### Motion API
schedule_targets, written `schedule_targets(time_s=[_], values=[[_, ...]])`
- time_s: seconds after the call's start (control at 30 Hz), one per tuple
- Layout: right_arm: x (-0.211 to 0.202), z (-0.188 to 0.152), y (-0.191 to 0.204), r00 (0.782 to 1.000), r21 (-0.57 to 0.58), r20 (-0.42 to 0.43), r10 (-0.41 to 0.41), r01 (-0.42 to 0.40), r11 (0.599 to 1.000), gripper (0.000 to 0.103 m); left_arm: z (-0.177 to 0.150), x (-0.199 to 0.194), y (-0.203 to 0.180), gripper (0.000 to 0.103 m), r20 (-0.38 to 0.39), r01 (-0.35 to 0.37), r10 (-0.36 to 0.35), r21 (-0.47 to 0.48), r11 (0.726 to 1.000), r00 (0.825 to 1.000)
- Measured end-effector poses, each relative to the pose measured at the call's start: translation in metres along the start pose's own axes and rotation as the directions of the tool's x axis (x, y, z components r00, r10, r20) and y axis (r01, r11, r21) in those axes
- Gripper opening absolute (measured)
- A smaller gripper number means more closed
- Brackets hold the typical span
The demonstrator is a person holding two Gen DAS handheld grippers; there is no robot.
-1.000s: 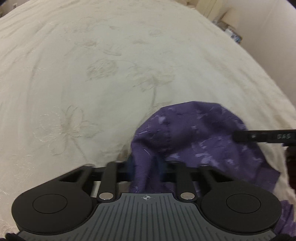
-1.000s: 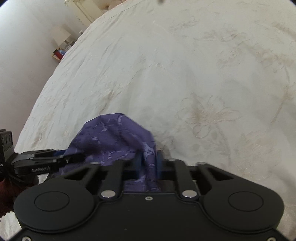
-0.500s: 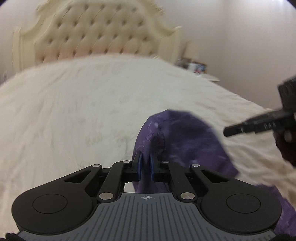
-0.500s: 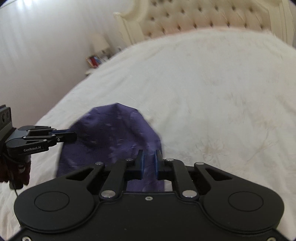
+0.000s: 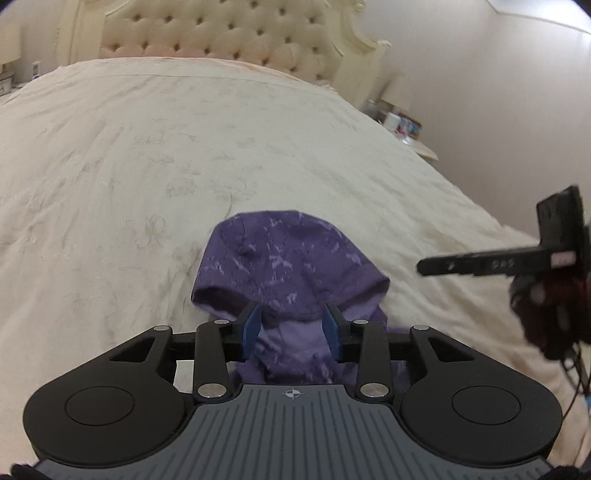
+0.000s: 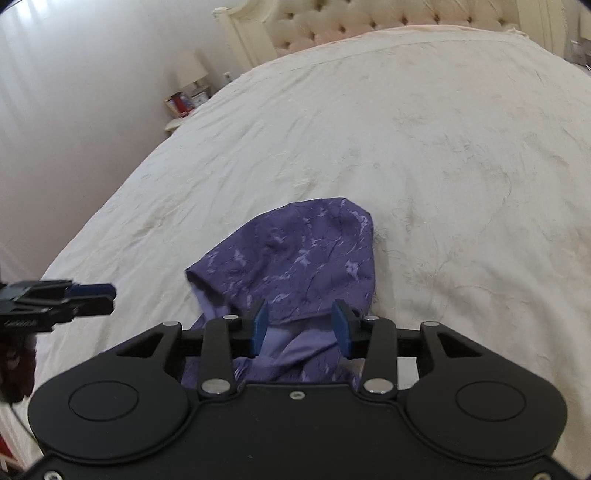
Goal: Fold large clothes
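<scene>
The garment (image 5: 291, 266) I am folding is a large piece of purple fabric with a paler, marbled lilac print on its outer face and a plain, lighter lilac inner face. It lies on the cream bedspread (image 5: 147, 166), at the end far from the tufted headboard (image 5: 229, 33). The part nearest the headboard is a flat, folded panel with a rounded outline, print side up. Its edge away from the headboard ends in a hemmed band that curls upward, exposing the inner face. Beyond that band, farther from the headboard, the remaining fabric sits bunched and creased rather than flat. The whole garment rests on the bedspread.
</scene>
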State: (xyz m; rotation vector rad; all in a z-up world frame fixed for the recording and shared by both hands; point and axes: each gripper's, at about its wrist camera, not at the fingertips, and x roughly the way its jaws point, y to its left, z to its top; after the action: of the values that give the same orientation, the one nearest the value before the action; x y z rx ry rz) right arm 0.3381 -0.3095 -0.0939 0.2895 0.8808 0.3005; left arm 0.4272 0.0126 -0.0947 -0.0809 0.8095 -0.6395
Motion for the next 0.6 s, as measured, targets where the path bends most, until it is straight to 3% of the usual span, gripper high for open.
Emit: schedule_targets(time_s=[0.1, 0.27, 0.43, 0.53, 0.6], values=[[0.022, 0.010, -0.008, 1.000, 0.033, -0.010, -0.017, 0.018, 0.999, 0.050, 0.014, 0.022, 0.001, 0.045, 0.002, -0.002, 0.003, -0.032, 0.999, 1.000], [0.071, 0.039, -0.025, 0.999, 0.057, -0.019, -0.044, 0.045, 0.997, 0.051, 0.031, 0.073, 0.010, 0.045, -0.008, -0.008, 0.008, -0.050, 0.999, 1.000], [0.121, 0.061, -0.044, 0.996, 0.060, -0.058, -0.069, 0.072, 0.996, 0.053, 0.016, 0.129, 0.022, 0.045, -0.116, 0.059, -0.067, -0.071, 0.996, 0.991], [0.147, 0.069, -0.050, 0.992, 0.022, -0.095, -0.088, 0.090, 0.996, 0.056, -0.004, 0.163, 0.036, 0.045, -0.242, 0.026, -0.051, -0.103, 0.994, 0.969], [0.159, 0.072, -0.051, 0.989, 0.001, -0.114, -0.092, 0.092, 0.996, 0.056, -0.017, 0.172, 0.049, 0.045, -0.238, 0.037, -0.073, -0.154, 0.987, 0.969]])
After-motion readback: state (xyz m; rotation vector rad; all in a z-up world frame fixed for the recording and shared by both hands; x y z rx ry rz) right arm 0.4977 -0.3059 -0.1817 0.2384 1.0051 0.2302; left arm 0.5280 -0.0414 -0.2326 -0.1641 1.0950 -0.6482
